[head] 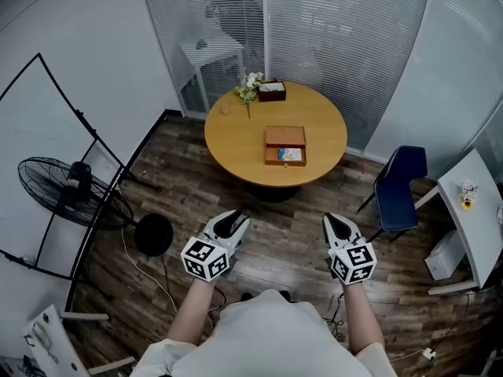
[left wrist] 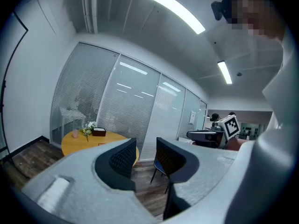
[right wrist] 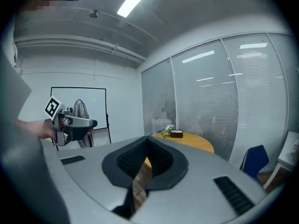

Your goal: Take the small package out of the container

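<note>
From where I stand, nothing of the task is done yet. The small package [head: 290, 154] lies inside the open wooden container [head: 270, 156], which sits near the middle of the round desk [head: 236, 136], and both of my grippers hang well short of it, out over the floor. The left gripper [head: 236, 220] has its jaws spread part way with nothing between them. The right gripper [head: 336, 220] has its jaws pressed together at the tips, also empty. By my reckoning the whole job is left: walk up to the desk, reach into the container, pinch the package and lift it clear.

The desk top is a plain warm wood. At its far edge stand a bunch of flowers [head: 250, 86] and a dark box [head: 273, 92], well apart from the container. The floor [head: 181, 187] is dark wood plank. A standing fan [head: 67, 188] is off to my left, a blue chair [head: 402, 181] to the right of the desk, and glass walls with blinds [head: 330, 30] close the room behind it.
</note>
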The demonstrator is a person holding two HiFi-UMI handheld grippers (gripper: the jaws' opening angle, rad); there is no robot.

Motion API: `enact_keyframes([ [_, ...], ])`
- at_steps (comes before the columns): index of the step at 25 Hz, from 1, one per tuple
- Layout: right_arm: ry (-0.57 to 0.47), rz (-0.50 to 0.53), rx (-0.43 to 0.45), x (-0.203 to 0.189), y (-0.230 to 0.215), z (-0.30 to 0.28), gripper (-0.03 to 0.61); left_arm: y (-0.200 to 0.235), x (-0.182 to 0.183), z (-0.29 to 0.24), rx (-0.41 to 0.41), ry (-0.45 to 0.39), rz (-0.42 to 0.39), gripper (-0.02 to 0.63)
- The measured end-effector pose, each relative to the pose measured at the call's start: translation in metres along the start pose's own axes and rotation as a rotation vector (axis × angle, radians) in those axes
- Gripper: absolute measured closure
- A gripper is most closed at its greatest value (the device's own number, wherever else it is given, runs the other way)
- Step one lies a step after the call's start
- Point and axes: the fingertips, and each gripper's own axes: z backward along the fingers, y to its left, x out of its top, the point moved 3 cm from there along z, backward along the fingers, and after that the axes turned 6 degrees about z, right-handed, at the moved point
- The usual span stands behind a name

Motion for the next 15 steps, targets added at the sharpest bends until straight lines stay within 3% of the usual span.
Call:
enact_keyframes([
  [6,0.006,-0.005,0.019,-0.007,-0.018,-0.002,0.575,-0.002,-0.006,-0.013,0.051,0.016,0.004,0.437],
  [15,0.039,0.014,0.058,-0.022,-0.058,-0.002,0.575,-0.008,-0.02,-0.042,0.12,0.023,0.036,0.434],
])
